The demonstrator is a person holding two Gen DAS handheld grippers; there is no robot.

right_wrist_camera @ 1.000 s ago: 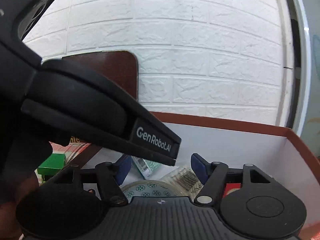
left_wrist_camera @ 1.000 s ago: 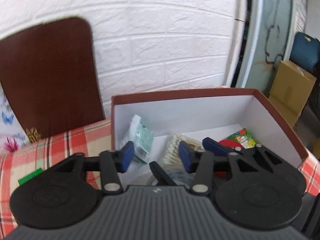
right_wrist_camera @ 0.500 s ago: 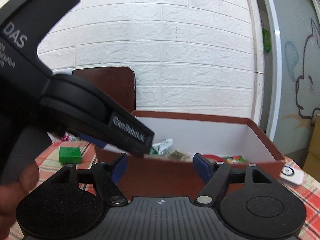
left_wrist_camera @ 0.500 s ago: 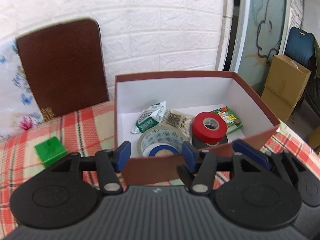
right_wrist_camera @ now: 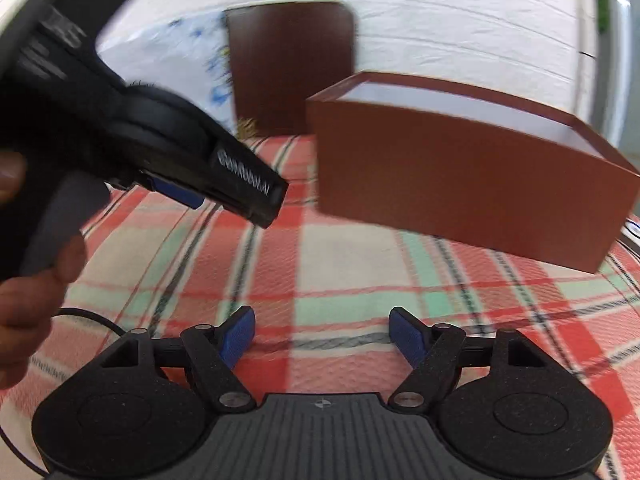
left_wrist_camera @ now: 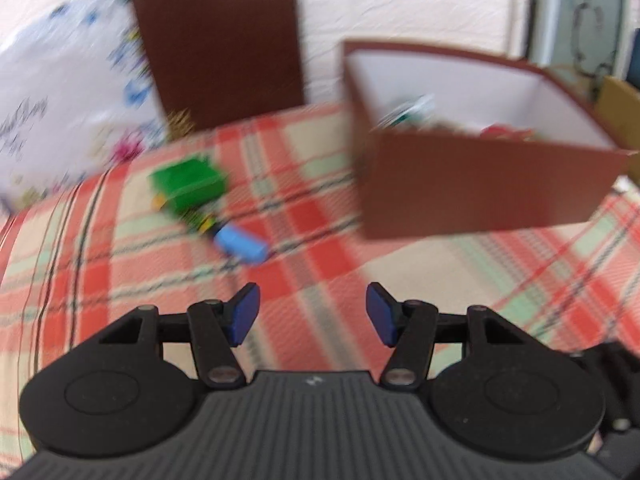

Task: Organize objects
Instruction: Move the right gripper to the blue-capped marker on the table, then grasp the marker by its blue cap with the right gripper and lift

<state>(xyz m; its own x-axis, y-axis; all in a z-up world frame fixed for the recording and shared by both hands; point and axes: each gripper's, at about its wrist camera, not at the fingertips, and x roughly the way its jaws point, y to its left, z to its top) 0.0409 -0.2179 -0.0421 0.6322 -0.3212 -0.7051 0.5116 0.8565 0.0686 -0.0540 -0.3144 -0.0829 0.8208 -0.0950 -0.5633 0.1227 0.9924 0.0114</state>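
A brown box [left_wrist_camera: 480,184] with a white inside stands on the checked cloth [left_wrist_camera: 320,264], at the upper right in the left wrist view. A greenish packet [left_wrist_camera: 408,110] and something red [left_wrist_camera: 500,132] show blurred inside it. Left of the box lie a green block [left_wrist_camera: 188,184] and a small blue object [left_wrist_camera: 240,244]. My left gripper [left_wrist_camera: 312,312] is open over bare cloth, short of both. My right gripper [right_wrist_camera: 322,328] is open over the cloth in front of the box [right_wrist_camera: 460,184], nothing between its pads. The left gripper's black body [right_wrist_camera: 180,148] fills the upper left of the right wrist view.
A dark brown board [left_wrist_camera: 220,40] leans on the white brick wall behind the table. A floral bag [left_wrist_camera: 60,112] lies at the far left. A person's hand [right_wrist_camera: 24,300] holds the left gripper. A white device [right_wrist_camera: 634,228] sits at the right edge, beside the box.
Both grippers have drawn back from over the box and tipped down toward the cloth. The box now sits farther off and to the right. Both pairs of jaws stand a little wider.
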